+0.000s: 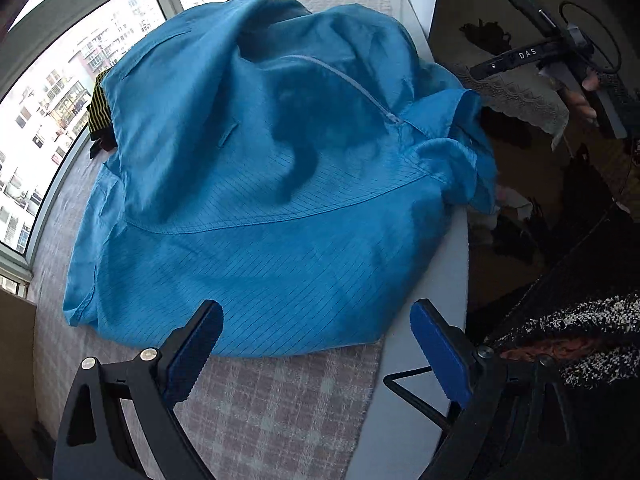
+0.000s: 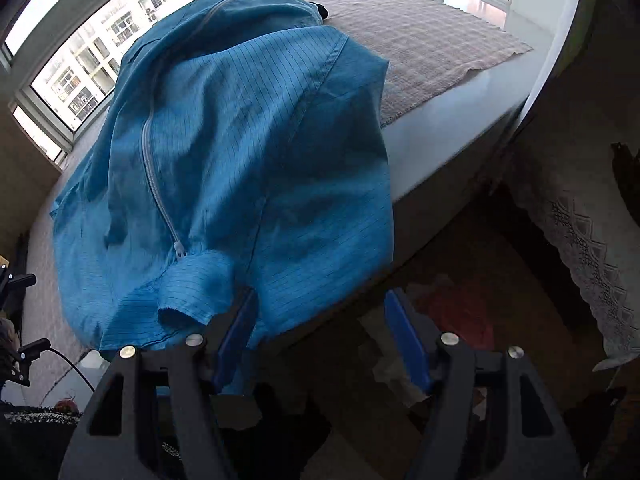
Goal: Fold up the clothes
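A blue zip-front jacket (image 1: 256, 200) lies rumpled across a wide window ledge, its white zipper (image 1: 360, 88) running toward the collar. My left gripper (image 1: 316, 336) hovers open just over the jacket's near hem, nothing between its blue pads. In the right wrist view the same jacket (image 2: 224, 168) drapes over the ledge's edge, zipper (image 2: 154, 184) facing up. My right gripper (image 2: 320, 320) is open at the hanging collar end; its left pad (image 2: 236, 332) is beside the cloth, which is not pinched. The right gripper's body (image 1: 560, 52) shows far right in the left wrist view.
A checked pinkish mat (image 1: 256, 408) covers the white ledge (image 1: 436, 288), with windows (image 1: 52, 92) behind. A yellow-and-black striped garment (image 1: 98, 108) peeks from under the jacket. A lace-covered piece of furniture (image 2: 576, 220) and scattered clothes on the floor (image 2: 460, 304) lie to the right.
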Demonstrator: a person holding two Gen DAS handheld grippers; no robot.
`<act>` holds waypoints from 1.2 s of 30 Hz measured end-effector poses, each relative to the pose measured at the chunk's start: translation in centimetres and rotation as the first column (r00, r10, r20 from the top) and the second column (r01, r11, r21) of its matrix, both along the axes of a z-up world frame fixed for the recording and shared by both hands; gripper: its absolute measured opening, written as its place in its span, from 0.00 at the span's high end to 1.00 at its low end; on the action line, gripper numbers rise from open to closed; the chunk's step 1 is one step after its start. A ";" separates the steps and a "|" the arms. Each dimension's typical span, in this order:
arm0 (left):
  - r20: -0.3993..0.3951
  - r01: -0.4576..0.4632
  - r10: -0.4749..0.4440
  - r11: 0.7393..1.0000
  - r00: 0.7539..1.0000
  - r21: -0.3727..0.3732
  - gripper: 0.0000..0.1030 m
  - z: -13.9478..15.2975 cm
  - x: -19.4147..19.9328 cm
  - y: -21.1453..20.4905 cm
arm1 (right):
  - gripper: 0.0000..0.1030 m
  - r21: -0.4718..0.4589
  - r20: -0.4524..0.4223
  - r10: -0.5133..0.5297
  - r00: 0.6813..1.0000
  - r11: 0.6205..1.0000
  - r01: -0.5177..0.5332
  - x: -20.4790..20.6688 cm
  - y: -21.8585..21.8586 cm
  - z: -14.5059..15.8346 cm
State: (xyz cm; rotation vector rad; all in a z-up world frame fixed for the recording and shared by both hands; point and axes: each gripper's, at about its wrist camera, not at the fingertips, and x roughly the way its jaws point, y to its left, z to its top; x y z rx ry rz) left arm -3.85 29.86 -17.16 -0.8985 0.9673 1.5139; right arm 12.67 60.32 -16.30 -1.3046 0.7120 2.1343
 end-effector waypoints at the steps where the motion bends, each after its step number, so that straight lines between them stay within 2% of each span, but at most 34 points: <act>1: 0.001 0.034 -0.034 0.999 0.999 0.003 0.08 -0.3 0.8 0.5 | 0.37 0.001 -0.002 -0.015 1.000 1.000 0.015 0.7 -0.3 0.1; 4: 0.006 0.119 -0.119 0.993 0.993 0.002 0.08 -1.5 2.3 2.1 | 0.37 0.006 -0.007 -0.059 0.998 0.998 0.059 2.7 -1.3 0.5; 8: -0.018 0.200 -0.201 0.979 0.979 -0.037 0.08 -3.3 3.7 4.1 | 0.37 0.013 -0.014 -0.117 0.993 0.993 0.117 5.4 -2.4 1.0; 14: -0.091 0.233 -0.242 0.968 0.966 -0.097 0.08 -4.9 4.5 6.1 | 0.37 0.046 -0.031 -0.176 0.984 0.983 0.178 7.9 -2.7 2.2; 16: -0.086 0.223 -0.234 0.967 0.968 -0.122 0.13 -5.3 4.4 6.6 | 0.37 0.048 -0.029 -0.184 0.983 0.982 0.185 7.9 -2.4 2.1; 17: -0.067 0.214 -0.224 0.968 0.972 -0.128 0.21 -5.4 4.2 6.8 | 0.37 0.049 -0.029 -0.184 0.982 0.981 0.185 8.0 -2.4 2.1; 19: -0.022 0.194 -0.198 0.972 0.980 -0.137 0.31 -5.3 3.7 7.3 | 0.37 0.054 -0.031 -0.181 0.983 0.982 0.183 7.9 -2.2 2.0; 20: -0.002 0.187 -0.189 0.973 0.982 -0.136 0.44 -5.1 3.4 7.4 | 0.37 0.057 -0.031 -0.176 0.984 0.982 0.177 7.8 -2.2 1.9; 21: 0.017 0.181 -0.180 0.974 0.984 -0.136 0.63 -4.9 3.1 7.5 | 0.37 0.064 -0.029 -0.169 0.985 0.983 0.171 7.6 -2.1 1.8; 23: 0.032 0.159 -0.156 0.979 0.987 -0.129 0.84 -4.3 2.6 7.6 | 0.37 0.077 -0.023 -0.149 0.989 0.986 0.150 7.1 -2.0 1.7; 24: 0.061 0.150 -0.144 0.982 0.988 -0.118 0.91 -4.0 1.9 7.4 | 0.37 0.074 -0.019 -0.135 0.991 0.988 0.136 6.8 -1.9 1.6; 26: 0.111 0.108 -0.099 0.991 0.989 -0.080 0.99 -2.5 0.4 7.2 | 0.37 0.064 -0.014 -0.107 0.994 0.992 0.108 6.2 -1.6 1.4; 28: 0.151 0.050 -0.044 0.998 0.988 -0.034 0.99 -0.4 -1.3 7.1 | 0.37 0.043 -0.038 -0.055 0.998 0.997 0.057 5.5 -1.6 1.4; 31: 0.186 -0.036 0.023 0.997 0.982 0.066 0.99 3.6 -5.1 6.2 | 0.37 0.096 -0.031 0.055 0.998 0.994 -0.052 3.8 -2.4 1.7; 36: 0.148 -0.149 0.126 0.977 0.981 0.153 0.99 8.2 -11.3 7.1 | 0.37 0.161 -0.015 0.264 0.964 0.953 -0.258 0.7 -4.8 1.3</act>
